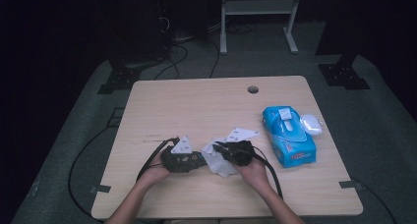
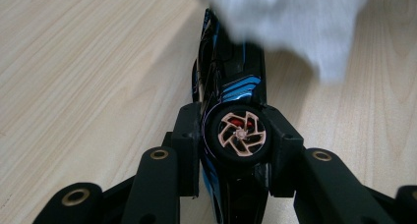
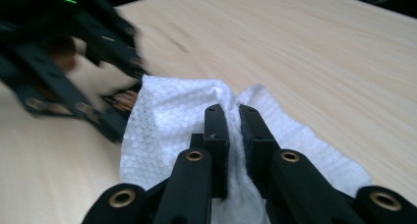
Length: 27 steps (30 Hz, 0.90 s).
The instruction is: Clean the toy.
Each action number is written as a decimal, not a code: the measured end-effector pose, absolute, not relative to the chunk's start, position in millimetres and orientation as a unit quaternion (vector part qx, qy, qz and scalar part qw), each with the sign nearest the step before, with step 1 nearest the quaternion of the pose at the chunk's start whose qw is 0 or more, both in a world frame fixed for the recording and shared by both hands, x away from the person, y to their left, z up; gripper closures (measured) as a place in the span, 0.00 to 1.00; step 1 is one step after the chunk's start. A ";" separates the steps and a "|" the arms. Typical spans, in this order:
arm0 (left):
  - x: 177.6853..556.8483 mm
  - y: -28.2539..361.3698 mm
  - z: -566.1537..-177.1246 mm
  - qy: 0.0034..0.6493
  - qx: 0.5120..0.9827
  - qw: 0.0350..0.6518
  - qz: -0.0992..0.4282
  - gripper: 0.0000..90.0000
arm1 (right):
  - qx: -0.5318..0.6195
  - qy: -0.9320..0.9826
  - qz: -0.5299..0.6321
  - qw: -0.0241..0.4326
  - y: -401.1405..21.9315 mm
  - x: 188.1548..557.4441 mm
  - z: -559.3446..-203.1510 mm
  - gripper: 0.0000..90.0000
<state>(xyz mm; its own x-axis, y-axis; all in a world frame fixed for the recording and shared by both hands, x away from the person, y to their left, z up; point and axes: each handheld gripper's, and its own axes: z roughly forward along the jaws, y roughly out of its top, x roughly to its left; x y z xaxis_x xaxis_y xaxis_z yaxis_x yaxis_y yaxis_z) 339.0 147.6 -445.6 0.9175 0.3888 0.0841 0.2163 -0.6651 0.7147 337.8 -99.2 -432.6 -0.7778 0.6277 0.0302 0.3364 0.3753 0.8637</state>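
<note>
Two tools are at work near the front edge of the pale wood-grain bench (image 1: pixel 196 106), which is smooth and matte with a round cable hole toward its far edge. Next in size, a blue soft pack of wipes (image 1: pixel 288 135) lies by the right edge, with a small white rounded thing I cannot identify touching its far right corner. At front centre I hold a crumpled white wipe (image 3: pixel 172 121), dimpled and cloth-like, in my right tongs (image 3: pixel 233 116), whose pads are pinched tight on a gathered fold of it. It looks to me light, limp and easy to tear, so I would keep hold of a bunched fold, not a single edge, and drag it gently. Just to its left, my left tongs (image 2: pixel 236 135) are clamped on a small toy car (image 2: pixel 231 76), black with glossy blue striping, gripped at a wheel (image 2: pixel 239 134) that has a rubber tyre and copper-coloured spokes. I judge the car rigid, light and slick on its body, so the hold across the wheel area seems the surest; the wipe drapes over its far end.
</note>
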 end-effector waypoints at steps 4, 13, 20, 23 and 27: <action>340.0 147.0 -445.1 0.168 0.906 0.372 0.113 0.71 | 0.324 0.804 0.472 0.159 -120.7 341.3 -434.2 0.92; 347.8 132.2 -437.3 0.168 0.909 0.366 0.112 0.66 | 0.335 0.798 0.482 0.134 -128.6 342.1 -440.3 0.92; 353.3 121.8 -434.1 0.167 0.915 0.350 0.114 0.66 | 0.348 0.791 0.488 0.125 -137.0 342.7 -443.6 0.92; 354.9 121.7 -435.6 0.171 0.916 0.347 0.109 0.65 | 0.342 0.788 0.498 0.121 -133.2 341.0 -440.0 0.92; 354.9 120.8 -438.9 0.168 0.918 0.341 0.113 0.64 | 0.323 0.796 0.497 0.122 -117.9 339.3 -435.5 0.92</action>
<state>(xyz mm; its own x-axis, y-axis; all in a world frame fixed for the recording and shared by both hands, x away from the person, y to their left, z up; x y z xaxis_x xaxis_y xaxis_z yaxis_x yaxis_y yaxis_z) 354.9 120.8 -438.9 0.9180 0.3854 0.0933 0.2311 -0.7111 0.6641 339.3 -117.9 -435.5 -0.7623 0.6347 0.1268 0.3927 0.2977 0.8702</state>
